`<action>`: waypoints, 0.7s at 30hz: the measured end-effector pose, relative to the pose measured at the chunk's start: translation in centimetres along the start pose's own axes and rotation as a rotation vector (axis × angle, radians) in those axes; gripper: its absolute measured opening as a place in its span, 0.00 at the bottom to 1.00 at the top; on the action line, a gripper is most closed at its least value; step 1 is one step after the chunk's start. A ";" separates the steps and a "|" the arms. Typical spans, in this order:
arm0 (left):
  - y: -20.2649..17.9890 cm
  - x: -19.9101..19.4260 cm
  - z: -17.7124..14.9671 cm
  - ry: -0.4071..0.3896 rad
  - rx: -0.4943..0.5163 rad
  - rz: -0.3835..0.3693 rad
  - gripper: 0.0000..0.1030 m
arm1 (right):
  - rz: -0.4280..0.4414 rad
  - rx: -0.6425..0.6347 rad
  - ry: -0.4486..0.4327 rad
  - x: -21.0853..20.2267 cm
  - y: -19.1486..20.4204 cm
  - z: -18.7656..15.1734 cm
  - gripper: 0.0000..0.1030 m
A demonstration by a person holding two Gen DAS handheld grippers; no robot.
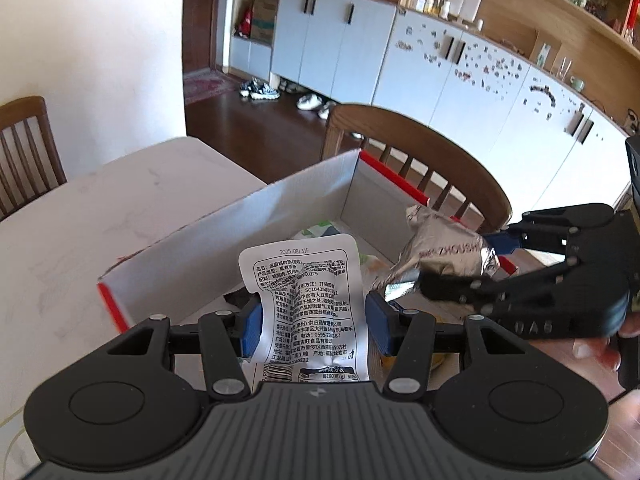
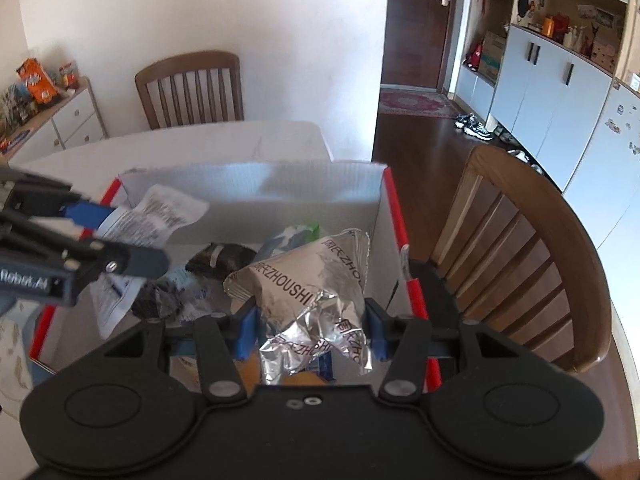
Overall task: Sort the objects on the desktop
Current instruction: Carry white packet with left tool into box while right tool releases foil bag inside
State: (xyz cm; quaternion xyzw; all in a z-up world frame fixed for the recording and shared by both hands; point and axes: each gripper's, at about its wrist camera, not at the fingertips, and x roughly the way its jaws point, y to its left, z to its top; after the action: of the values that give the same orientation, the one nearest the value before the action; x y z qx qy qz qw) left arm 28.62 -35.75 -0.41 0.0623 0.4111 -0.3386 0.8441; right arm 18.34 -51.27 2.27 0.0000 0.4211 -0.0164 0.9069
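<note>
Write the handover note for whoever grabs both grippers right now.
Left gripper: shut on the white printed snack pouch, held at the near edge of the open white cardboard box with red edges.
Right gripper: shut on the crinkled silver foil packet, held over the box's near end.
Done: a green-and-white packet, a dark wrapped snack and other wrappers already lie inside the box.
Left: release both packets into the box, then check the table for more; the rest of it is mostly out of view.

A home dining room is indicated by wooden dining chairs (image 2: 190, 88) set at the worktop's (image 1: 120, 208) edges, shoes (image 1: 260, 90) left below white cupboards (image 1: 332, 40), and an entrance door (image 2: 416, 20).
</note>
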 end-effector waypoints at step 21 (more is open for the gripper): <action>1.5 5.5 -0.3 0.174 -0.042 -0.003 0.52 | 0.048 -0.052 0.077 1.8 0.7 -1.2 0.51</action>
State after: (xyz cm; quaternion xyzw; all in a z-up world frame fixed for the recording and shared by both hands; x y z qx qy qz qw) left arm 31.77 -37.31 -4.89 0.0733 0.4900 -0.3247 0.8057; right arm 18.62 -50.57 0.06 -0.0129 0.4560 0.0164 0.8898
